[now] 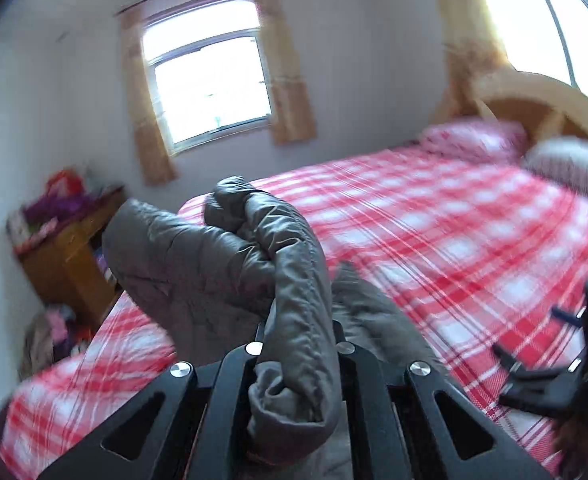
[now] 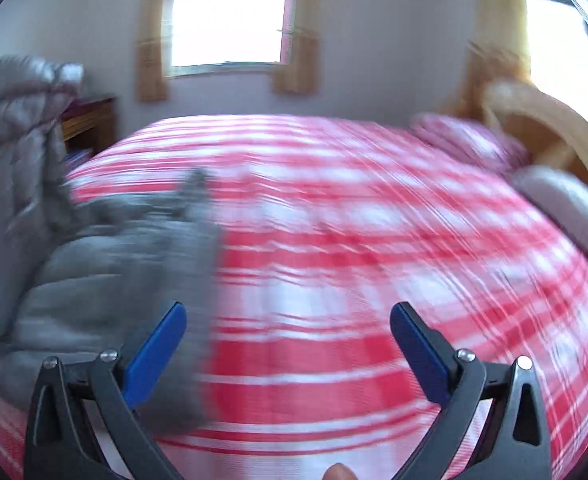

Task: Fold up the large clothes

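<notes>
The left tongs (image 1: pixel 298 334) are clenched on a thick fold of the dark grey quilted puffer jacket (image 1: pixel 229 256), which fills the gap between their two black fingers and bulges out both behind and ahead of them. Beyond the left tongs the padded fabric rises in a bunched, rolled mass held clear above the bed with the red-and-white checked cover (image 1: pixel 454 240), with more grey cloth trailing down just to their right. In the right wrist view the same jacket (image 2: pixel 105 264) shows as a blurred grey heap lying on the bed cover (image 2: pixel 334 280) ahead and to the left of the right tongs, with one part lifted high at the far left edge of the view.

The right tongs (image 2: pixel 287 320) are released: their blue-padded fingers (image 2: pixel 157 352) stand wide apart with only checked cover between them, and they grasp nothing. They hang over the bed, just beside the jacket's right edge. From the left wrist view the right tongs (image 1: pixel 534 372) appear low at the right, above the cover.

Far ahead of both tongs is a white wall with a bright window flanked by tan curtains (image 1: pixel 209 76). Ahead to the left stands a brown wooden cabinet (image 1: pixel 73 256); ahead to the right lie a red-patterned pillow (image 1: pixel 474 136) and a curved pale wooden headboard (image 1: pixel 534 100).
</notes>
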The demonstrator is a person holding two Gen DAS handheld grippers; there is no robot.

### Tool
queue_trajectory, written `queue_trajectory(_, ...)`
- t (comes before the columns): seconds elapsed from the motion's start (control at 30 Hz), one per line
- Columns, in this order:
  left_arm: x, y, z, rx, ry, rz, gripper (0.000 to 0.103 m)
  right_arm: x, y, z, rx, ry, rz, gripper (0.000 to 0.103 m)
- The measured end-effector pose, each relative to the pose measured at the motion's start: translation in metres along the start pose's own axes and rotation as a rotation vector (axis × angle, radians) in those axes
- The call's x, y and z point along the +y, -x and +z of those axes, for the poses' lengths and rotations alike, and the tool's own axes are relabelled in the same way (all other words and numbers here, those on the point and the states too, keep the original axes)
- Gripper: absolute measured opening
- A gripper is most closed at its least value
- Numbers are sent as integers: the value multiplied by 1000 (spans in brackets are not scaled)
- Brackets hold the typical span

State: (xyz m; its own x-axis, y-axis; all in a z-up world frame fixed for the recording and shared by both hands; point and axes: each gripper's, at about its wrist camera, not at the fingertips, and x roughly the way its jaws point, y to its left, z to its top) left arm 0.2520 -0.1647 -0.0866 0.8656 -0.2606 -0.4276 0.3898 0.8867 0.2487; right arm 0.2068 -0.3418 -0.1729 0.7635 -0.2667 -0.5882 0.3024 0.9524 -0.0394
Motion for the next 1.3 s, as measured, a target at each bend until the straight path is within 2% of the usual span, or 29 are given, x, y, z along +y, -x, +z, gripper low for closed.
queue_trajectory(0.07, -35, -18, -7, 30, -65, -13, 4, -30, -9, -7, 30, -72, -33, 103)
queue_trajectory(0.23, -101, -62, -38, 111, -206, -6, 4, -67, -26, -18, 71, -126, -68, 103)
queue_trajectory(0.37, -120, -58, -48, 103, -288, 23, 9, -85, -39, -23, 121, -174, -44, 103)
queue_trajectory(0.4, -123, -52, -47, 108, -306, 24, 13, -87, -41, -23, 133, -184, -38, 103)
queue_trajectory(0.47, -127, -36, -42, 105, -329, 31, 27, -88, -43, -25, 143, -192, -23, 103)
queue_trajectory(0.5, -129, -27, -39, 96, -335, 29, 45, -89, -43, -25, 149, -200, -13, 103)
queue_trajectory(0.53, -127, -7, -34, 53, -338, 18, 68, -90, -43, -24, 150, -205, -7, 103)
queue_trajectory(0.57, -124, 8, -30, 15, -336, 15, 81, -91, -43, -24, 150, -207, -5, 103)
queue_trajectory(0.6, -120, 24, -26, -27, -322, 10, 99, -92, -43, -22, 147, -204, -11, 101)
queue_trajectory(0.67, -110, 46, -19, -90, -311, 17, 101, -92, -42, -20, 139, -194, -24, 100)
queue_trajectory(0.7, -106, 50, -16, -98, -307, 34, 101, -92, -42, -17, 134, -184, -38, 99)
queue_trajectory(0.8, -63, 44, -6, -79, -223, 137, 101, -90, -40, -1, 121, -156, -60, 89)
queue_trajectory(0.87, -28, 20, -7, -15, -154, 249, 101, -83, -33, 18, 100, -140, -57, 89)
queue_trajectory(0.93, 23, -16, -11, 105, -21, 354, 101, -73, -23, 43, 55, -128, -40, 89)
queue_trajectory(1.03, 87, -58, -24, 247, 159, 452, 101, -35, -5, 95, -29, -65, 24, 89)
queue_trajectory(1.13, 125, -85, -36, 306, 295, 491, 101, 9, -1, 135, -57, -30, 137, 97)
queue_trajectory(1.2, 138, -96, -41, 331, 350, 491, 101, 41, -8, 156, -52, -11, 199, 99)
queue_trajectory(1.3, 145, -106, -44, 341, 397, 455, 101, 88, -40, 170, 29, 16, 270, 99)
